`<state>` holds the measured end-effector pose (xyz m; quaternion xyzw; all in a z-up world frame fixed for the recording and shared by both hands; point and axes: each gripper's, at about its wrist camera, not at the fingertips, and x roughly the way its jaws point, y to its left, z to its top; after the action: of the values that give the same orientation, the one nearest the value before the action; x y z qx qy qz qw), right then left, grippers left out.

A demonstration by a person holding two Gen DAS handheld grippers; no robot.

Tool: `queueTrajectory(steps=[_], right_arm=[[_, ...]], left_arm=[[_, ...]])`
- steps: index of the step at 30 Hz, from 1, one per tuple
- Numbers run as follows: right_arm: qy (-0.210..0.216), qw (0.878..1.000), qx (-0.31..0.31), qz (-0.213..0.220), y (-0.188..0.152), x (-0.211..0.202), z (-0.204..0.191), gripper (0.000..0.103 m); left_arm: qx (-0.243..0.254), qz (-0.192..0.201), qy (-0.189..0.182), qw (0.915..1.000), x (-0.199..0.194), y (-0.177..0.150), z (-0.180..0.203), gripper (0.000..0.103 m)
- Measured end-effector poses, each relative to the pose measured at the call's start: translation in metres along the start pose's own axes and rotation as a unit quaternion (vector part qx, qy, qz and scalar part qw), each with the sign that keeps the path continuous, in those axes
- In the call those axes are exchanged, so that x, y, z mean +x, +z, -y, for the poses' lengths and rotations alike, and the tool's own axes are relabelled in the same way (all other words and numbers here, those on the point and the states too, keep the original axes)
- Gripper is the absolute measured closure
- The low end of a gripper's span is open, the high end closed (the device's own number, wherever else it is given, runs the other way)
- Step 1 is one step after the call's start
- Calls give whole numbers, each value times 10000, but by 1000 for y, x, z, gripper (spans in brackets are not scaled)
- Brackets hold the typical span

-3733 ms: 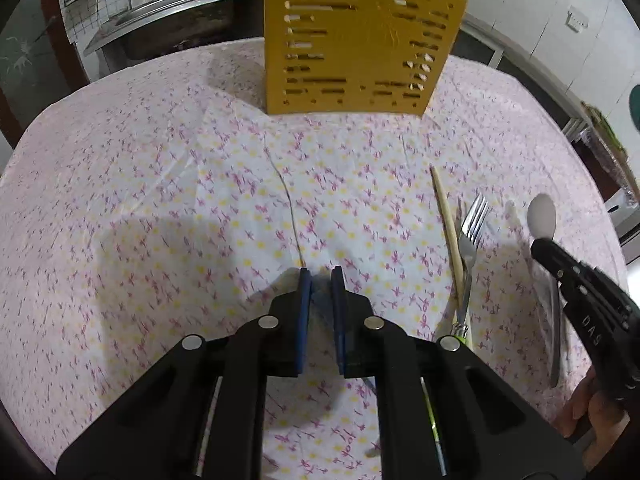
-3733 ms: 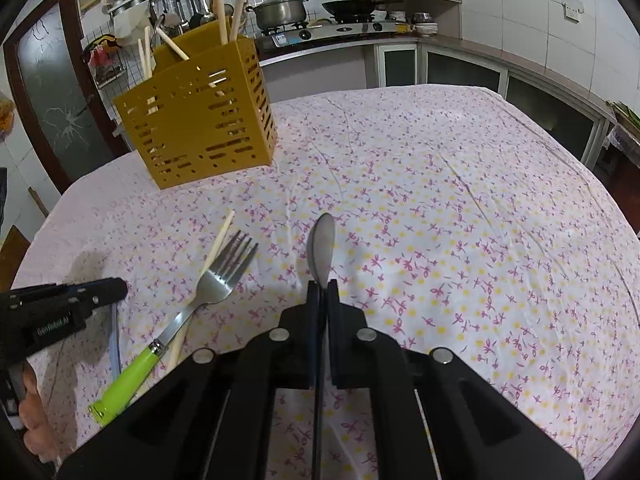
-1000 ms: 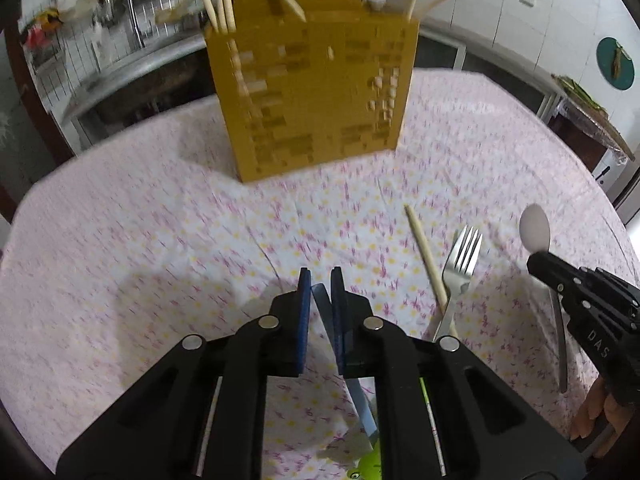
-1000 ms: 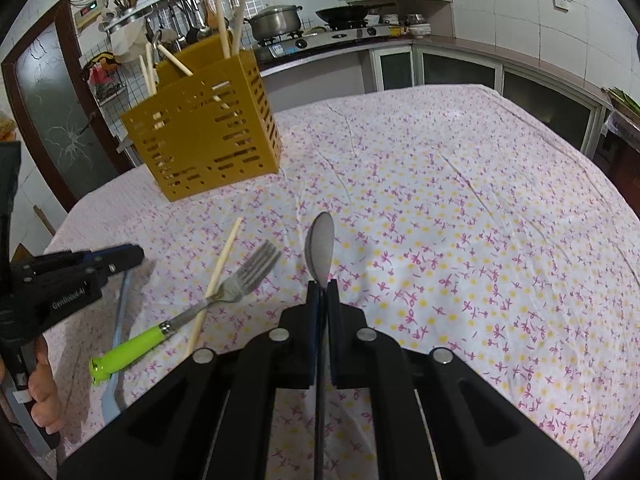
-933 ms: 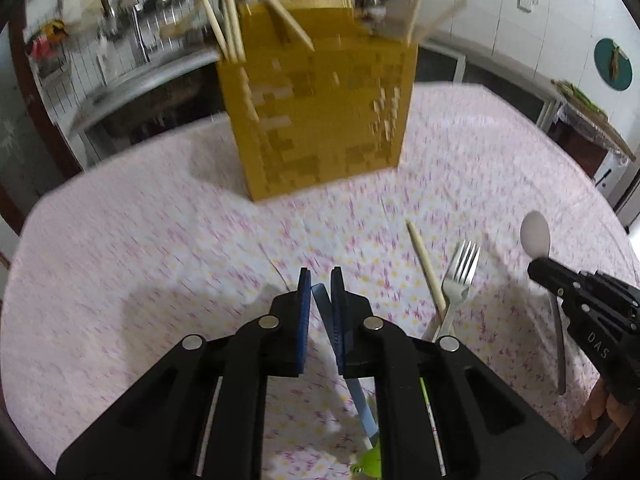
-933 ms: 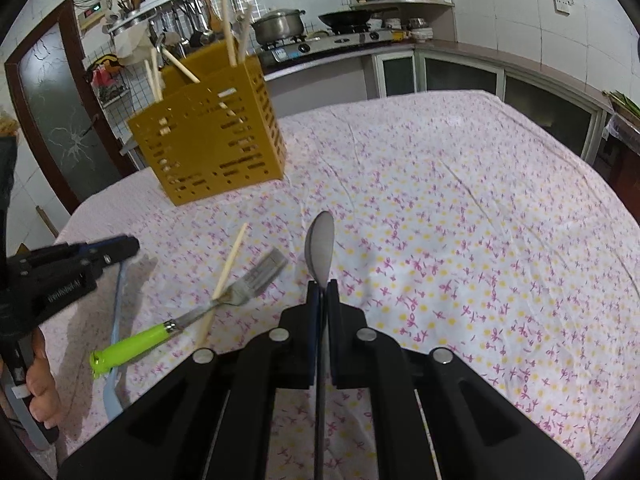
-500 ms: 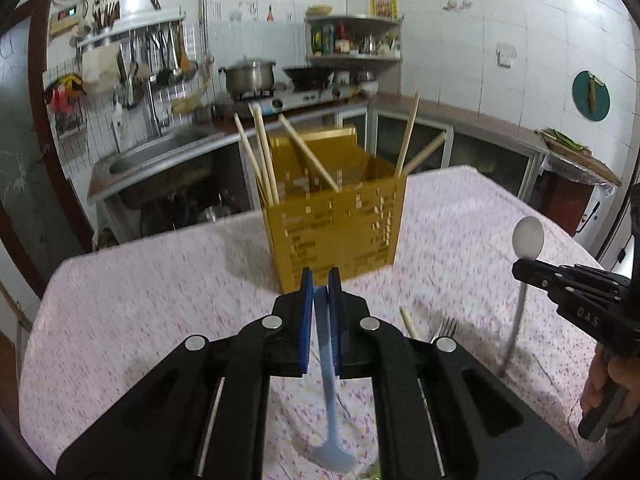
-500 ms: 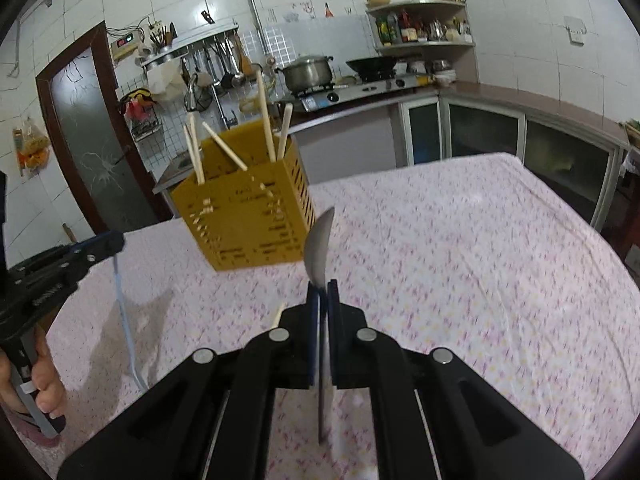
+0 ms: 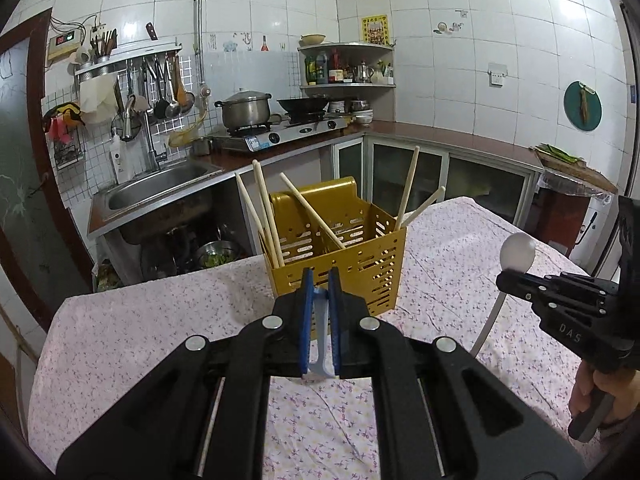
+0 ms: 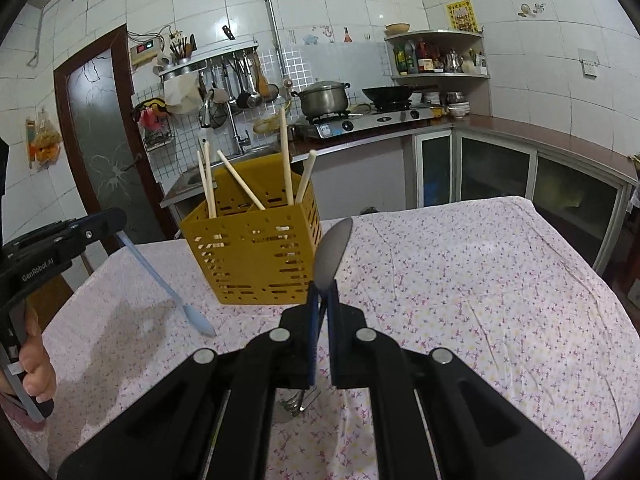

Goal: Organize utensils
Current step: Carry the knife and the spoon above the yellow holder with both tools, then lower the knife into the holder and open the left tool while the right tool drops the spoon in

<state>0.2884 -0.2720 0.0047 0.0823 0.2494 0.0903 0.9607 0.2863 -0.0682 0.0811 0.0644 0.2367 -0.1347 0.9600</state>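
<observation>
Both grippers, left [image 9: 319, 280] clamped on a pale blue utensil [image 10: 160, 278] and right [image 10: 323, 286] on a metal spoon [image 10: 332, 248], hung before the yellow caddy [image 9: 340, 256] on the table, needing lowering handle-down into separate compartments

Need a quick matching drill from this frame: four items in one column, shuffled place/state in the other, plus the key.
Items
1. metal spoon
2. light blue utensil
3. wooden chopsticks
4. steel pot

Places
A. standing in the yellow holder
B. clamped in the right gripper
C. on the stove
D. clamped in the left gripper

Pairs: 1-B, 2-D, 3-A, 4-C
</observation>
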Motion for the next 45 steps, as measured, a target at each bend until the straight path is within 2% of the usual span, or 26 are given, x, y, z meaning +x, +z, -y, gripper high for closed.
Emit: queueTrajectory(steps=[12,25,30,36,41,45], right_arm=[[-84,10000,-15,36,-2,-3,-2,99],[-23,9986,-324,416,36,-12,-24,99],[8,9963,-481,713,65,-19,-35,99],[26,9930,-640,994,111,-19,-49,99],[-41,9907,-749,1138,142,-7,-59,99],[-172,9899,-857,1114,157,14,-64,99]], left_arm=[[-99,-17,-65,9999,-4,-5,-5,97],[-190,225,-73,9995,-24,18,-11,97],[-262,419,-24,9988,-32,40,-22,97],[-280,746,4,9968,-42,82,-32,97],[-446,906,-20,9949,-27,114,-42,97],[-431,989,-4,9942,-11,126,-42,97]])
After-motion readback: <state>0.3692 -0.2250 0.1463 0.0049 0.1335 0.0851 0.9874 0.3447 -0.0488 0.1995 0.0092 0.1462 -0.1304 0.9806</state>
